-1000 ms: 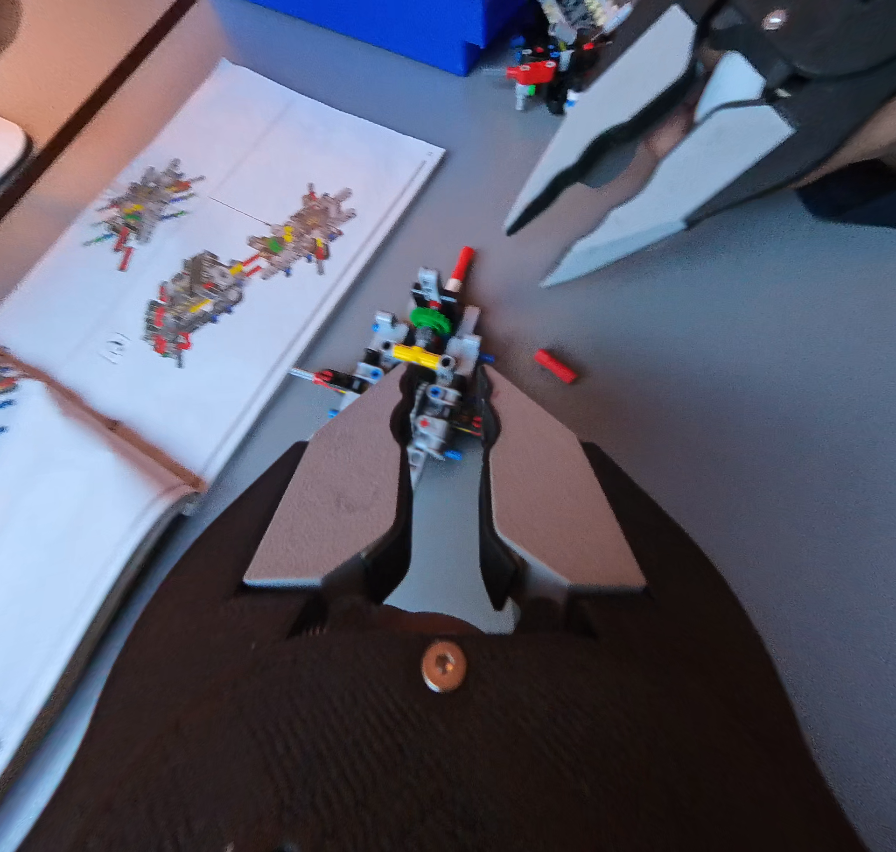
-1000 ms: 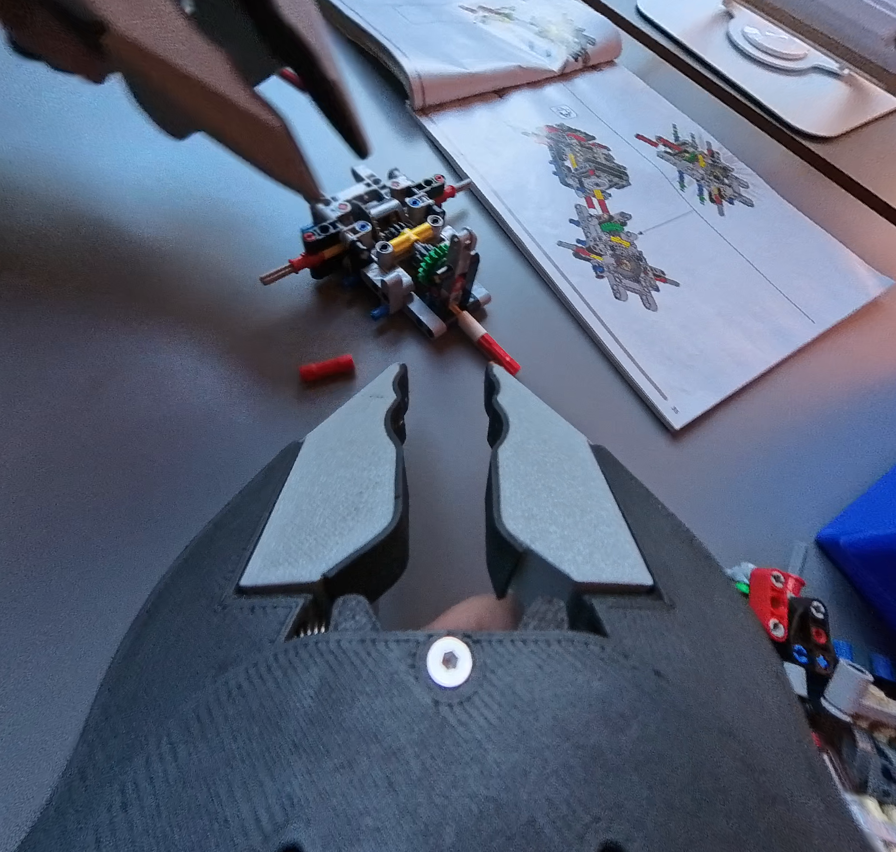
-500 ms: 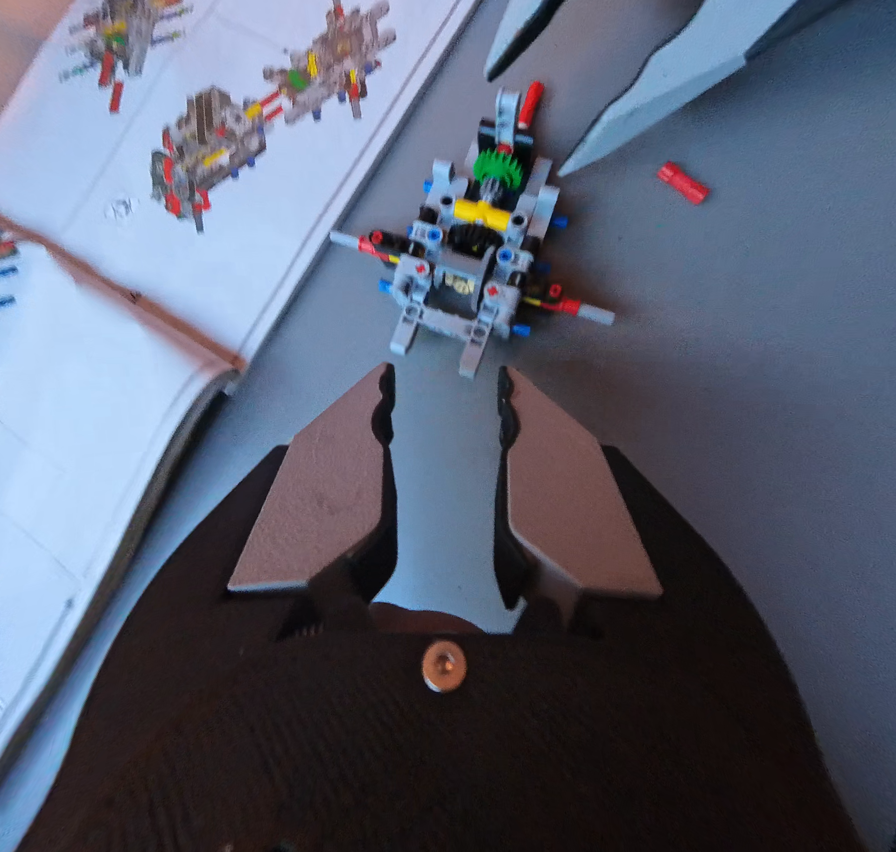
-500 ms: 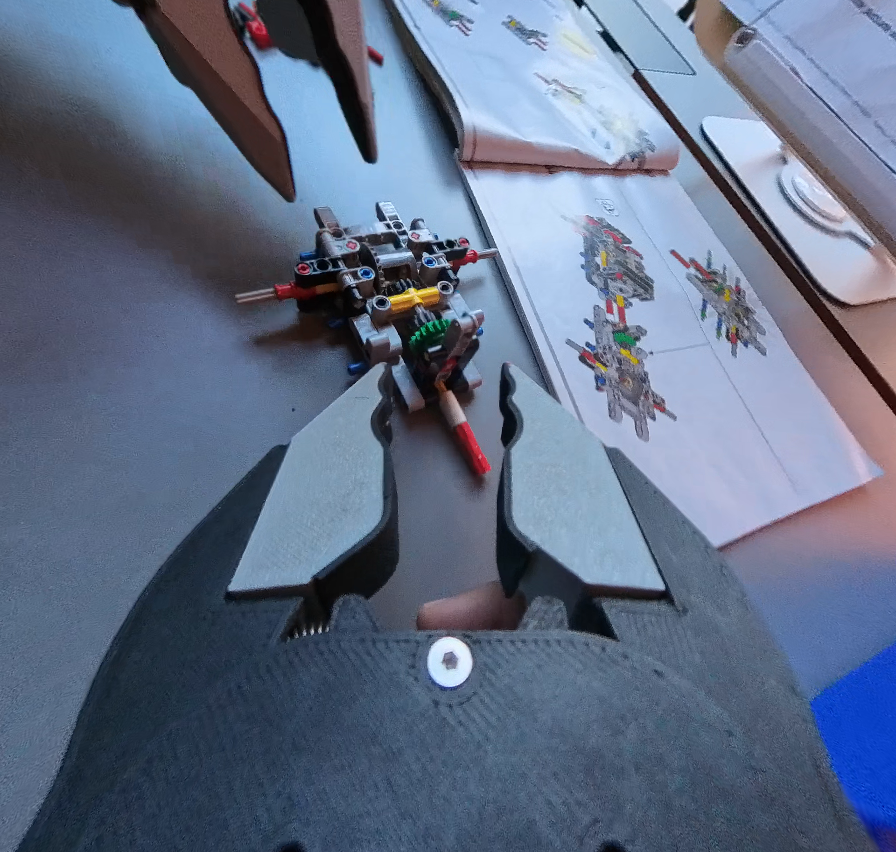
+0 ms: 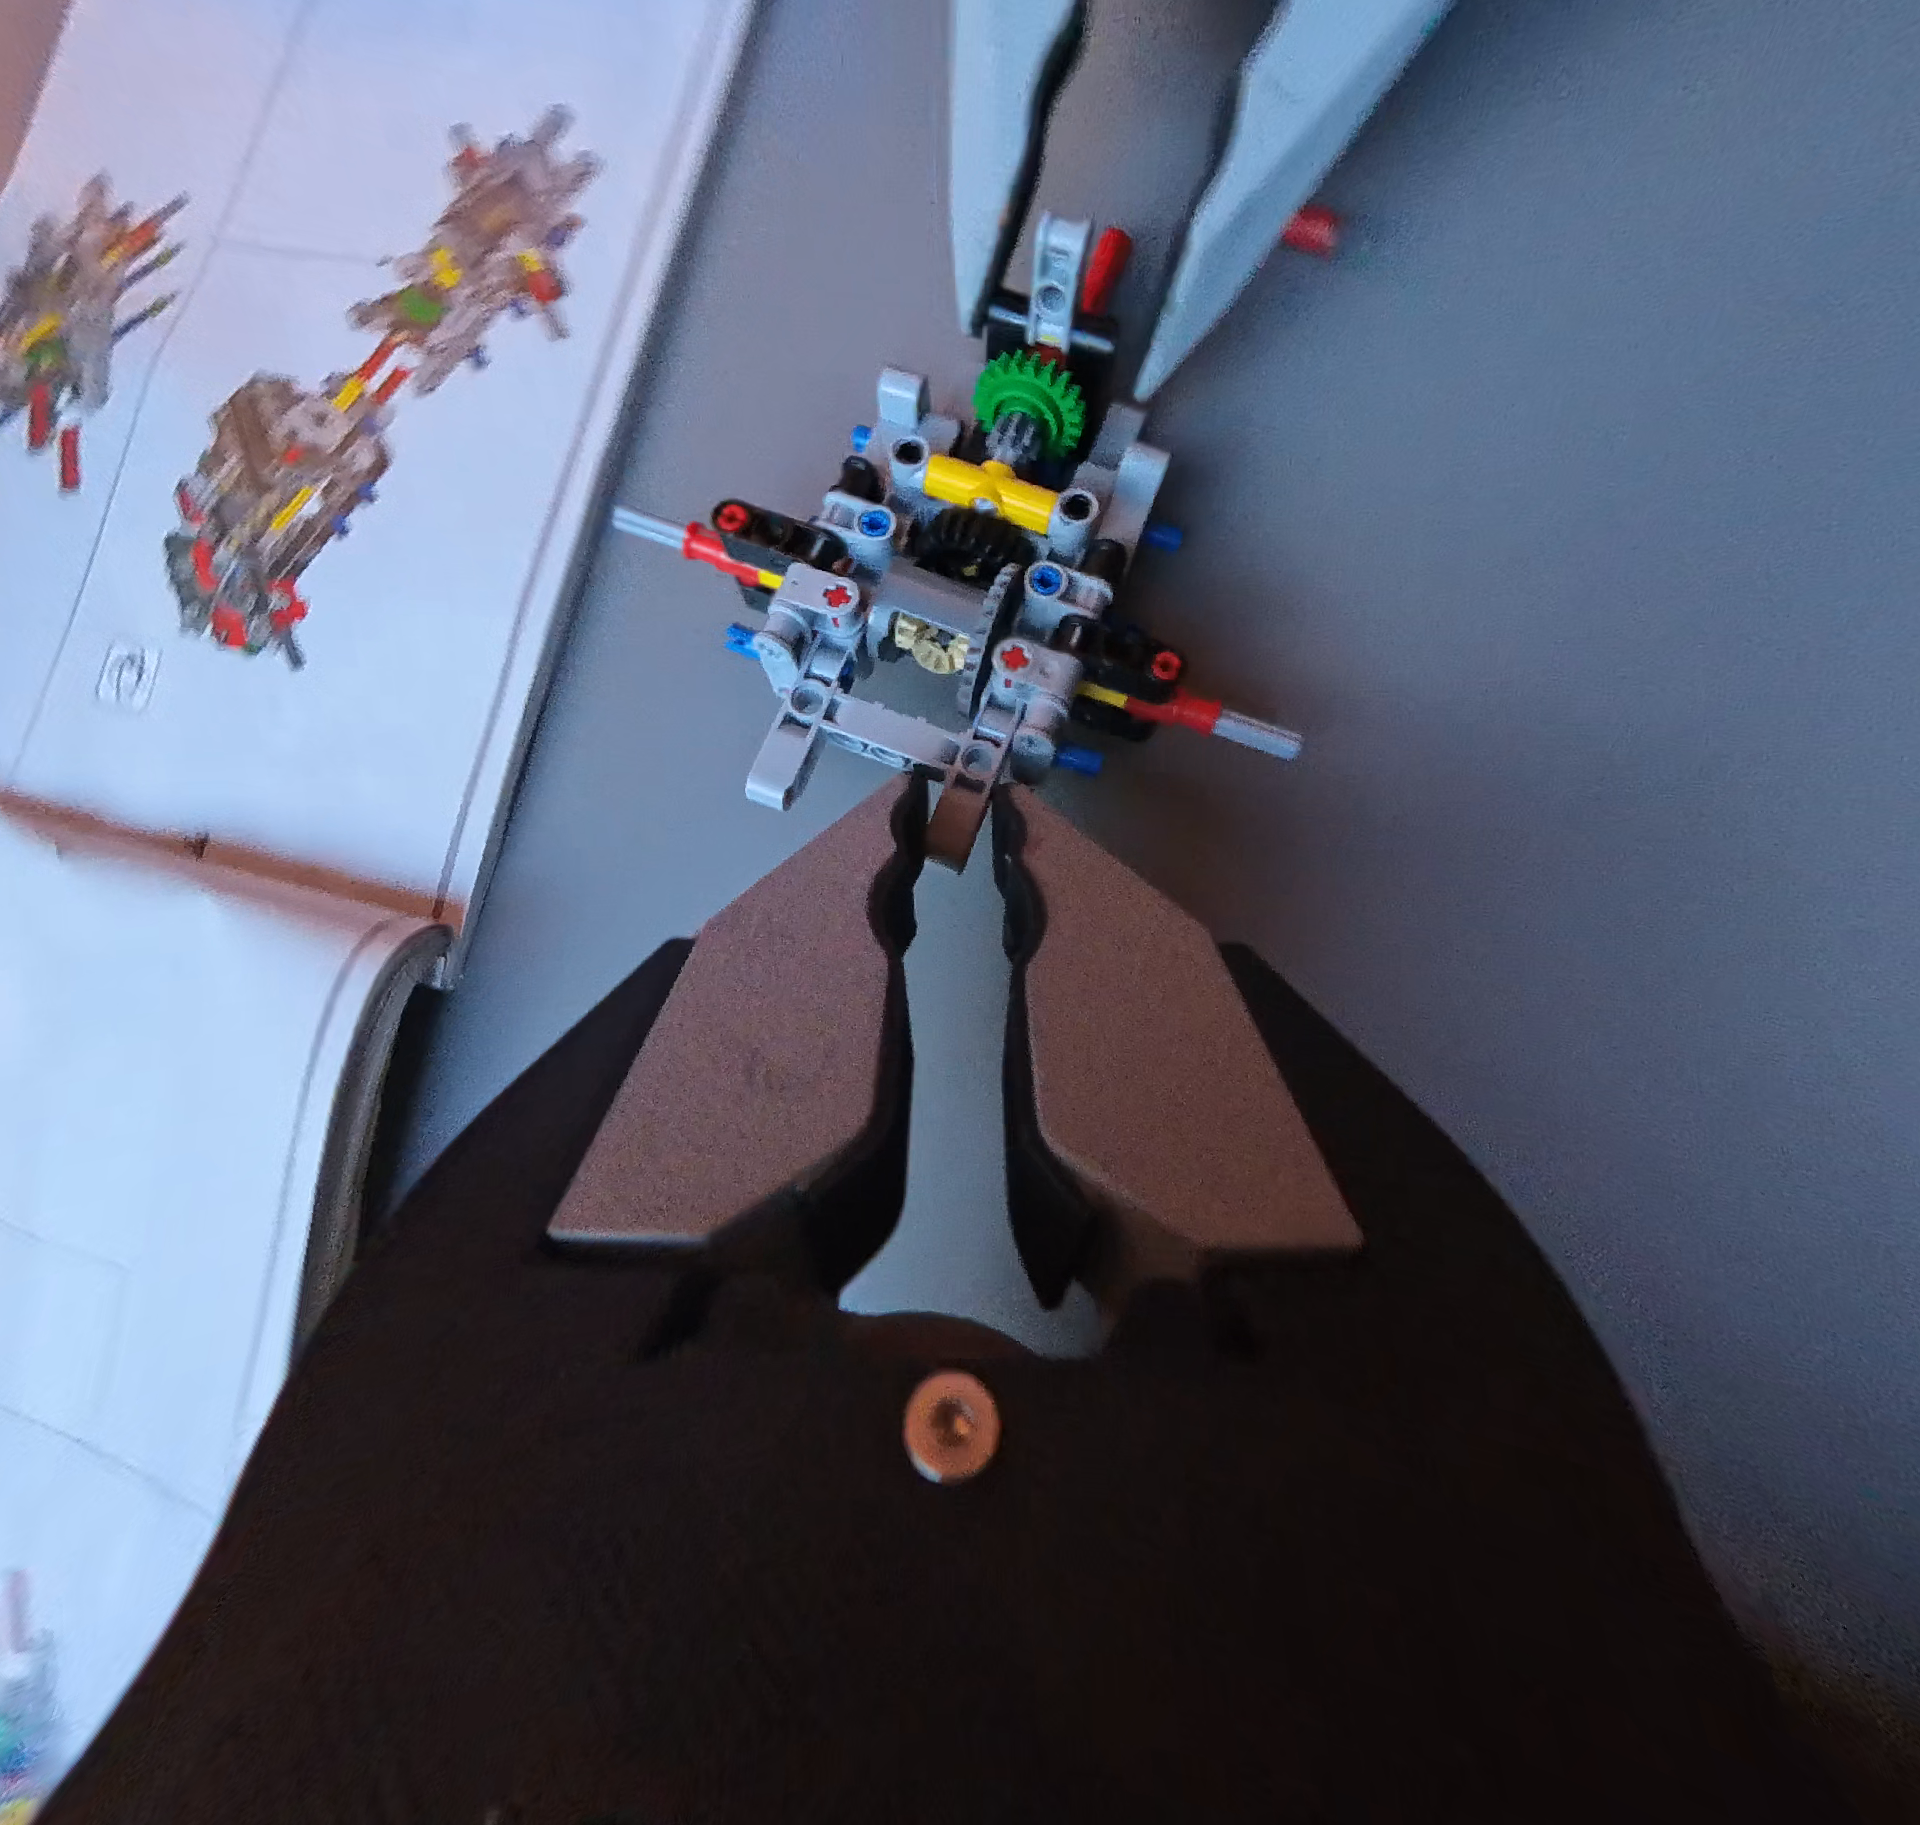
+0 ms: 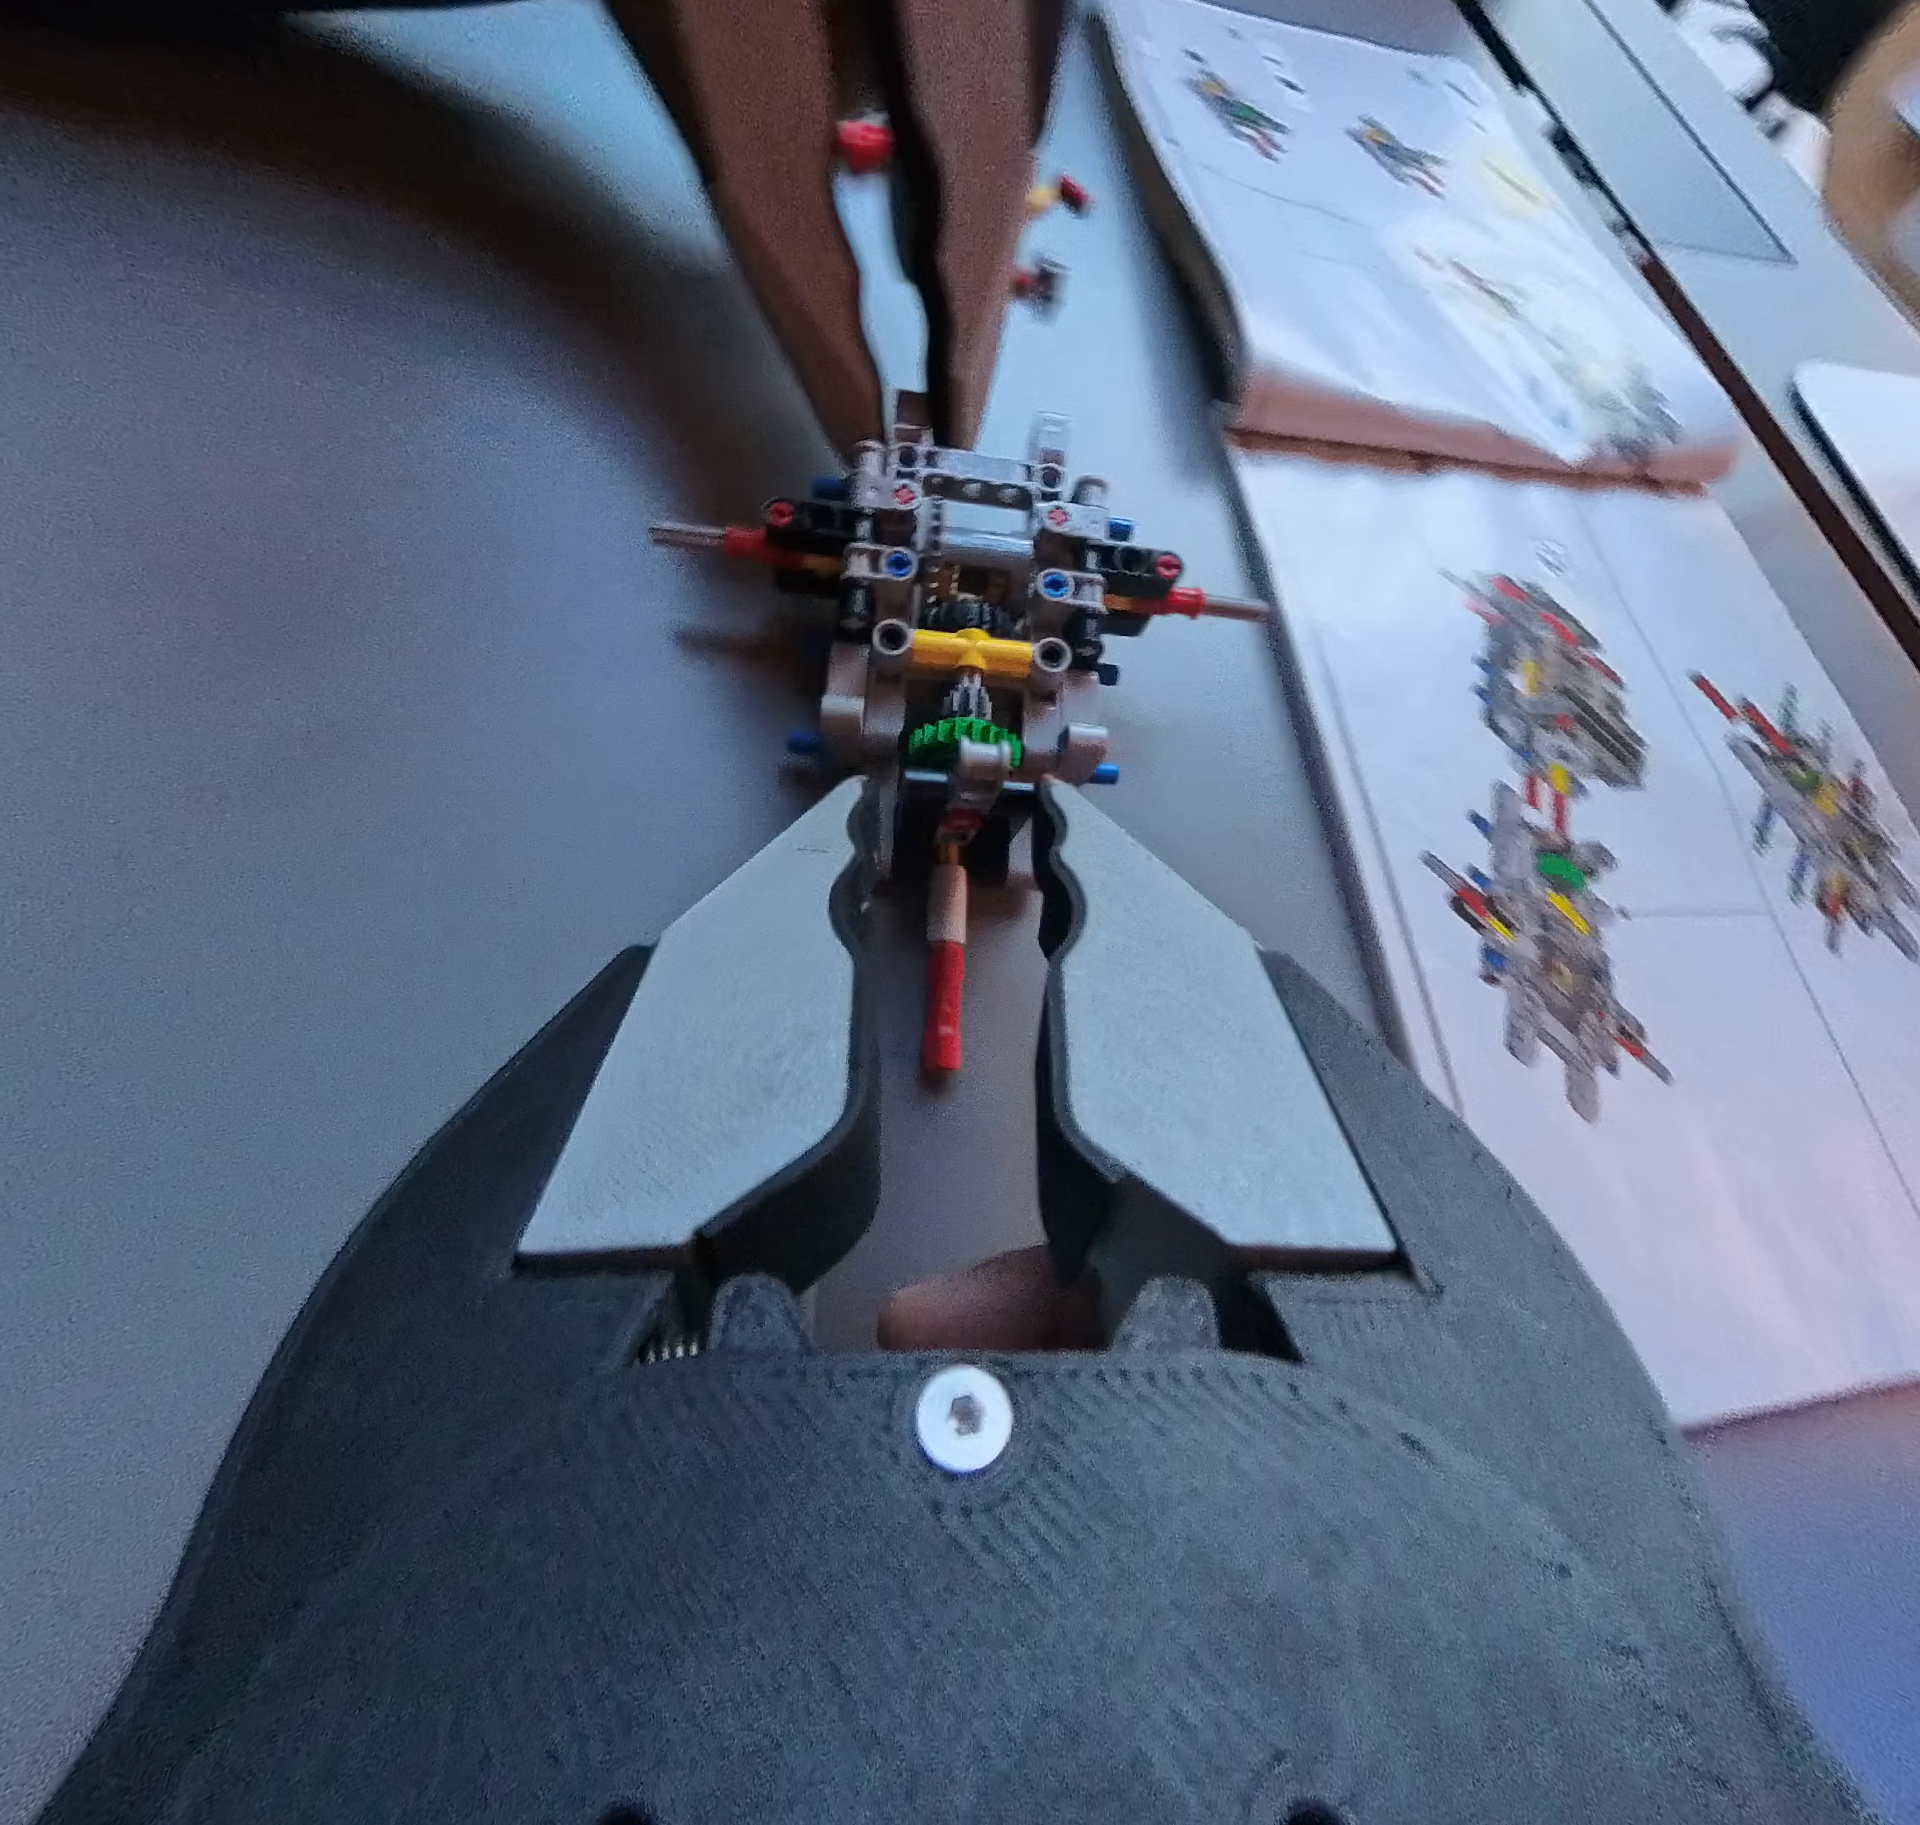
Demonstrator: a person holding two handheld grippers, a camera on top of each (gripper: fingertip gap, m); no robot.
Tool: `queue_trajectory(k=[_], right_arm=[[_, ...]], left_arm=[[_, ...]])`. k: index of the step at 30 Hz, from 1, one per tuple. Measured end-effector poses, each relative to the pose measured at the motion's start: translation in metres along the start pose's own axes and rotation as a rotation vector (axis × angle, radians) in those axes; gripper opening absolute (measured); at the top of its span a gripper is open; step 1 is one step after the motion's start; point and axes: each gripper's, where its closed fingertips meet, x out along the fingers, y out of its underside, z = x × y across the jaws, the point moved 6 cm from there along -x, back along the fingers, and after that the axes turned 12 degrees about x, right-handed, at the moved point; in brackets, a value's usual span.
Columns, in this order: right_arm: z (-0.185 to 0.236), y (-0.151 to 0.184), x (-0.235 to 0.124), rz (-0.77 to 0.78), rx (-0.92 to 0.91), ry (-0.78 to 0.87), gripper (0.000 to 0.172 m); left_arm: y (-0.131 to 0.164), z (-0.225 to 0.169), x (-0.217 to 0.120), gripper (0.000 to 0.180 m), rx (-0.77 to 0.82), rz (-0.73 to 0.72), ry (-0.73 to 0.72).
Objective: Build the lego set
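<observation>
Left view: my left fingers (image 5: 810, 996) are nearly shut, pinching a grey beam (image 5: 951, 830) of the model (image 5: 966, 570) on the table (image 5: 1558, 632). I'd keep that grip square, no twisting. Right view: my right fingers (image 6: 727, 996) look snug on its black block (image 6: 1003, 840) by the green gear (image 6: 951, 736), with the red axle (image 6: 943, 986) free between them.

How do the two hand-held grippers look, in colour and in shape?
Each hand-held gripper has a wide, dark, ribbed body that looks 3D-printed, with one round metal screw in the middle. The left hand-held gripper has flat, brownish, pointed fingers; the right hand-held gripper has light grey ones. The inner edges are black and wavy. No cables or sleeves show.
</observation>
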Motion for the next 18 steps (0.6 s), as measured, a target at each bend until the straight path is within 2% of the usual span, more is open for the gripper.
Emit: queue_trajectory(k=[2, 5, 8, 12, 15, 18], right_arm=[[0.015, 0.002, -0.002, 0.003, -0.073, -0.07, 0.025], [0.025, 0.002, -0.002, -0.001, -0.151, -0.088, 0.033], [0.025, -0.003, -0.005, -0.023, -0.218, -0.011, 0.042], [0.024, -0.016, -0.012, -0.091, -0.409, 0.176, 0.047], [0.036, -0.022, -0.014, -0.115, -0.581, 0.251, 0.043], [0.056, -0.021, -0.01, -0.11, -0.7, 0.228, 0.035]], left_arm=[[0.001, -0.009, -0.009, 0.009, 0.145, 0.028, 0.066], [-0.007, -0.003, -0.023, 0.009, 0.298, 0.062, 0.093], [-0.021, 0.01, -0.039, 0.009, 0.407, 0.124, 0.093], [-0.04, 0.013, -0.056, 0.008, 0.563, 0.252, 0.133], [-0.05, 0.007, -0.056, 0.008, 0.646, 0.329, 0.178], [-0.053, -0.001, -0.049, 0.008, 0.696, 0.373, 0.221]])
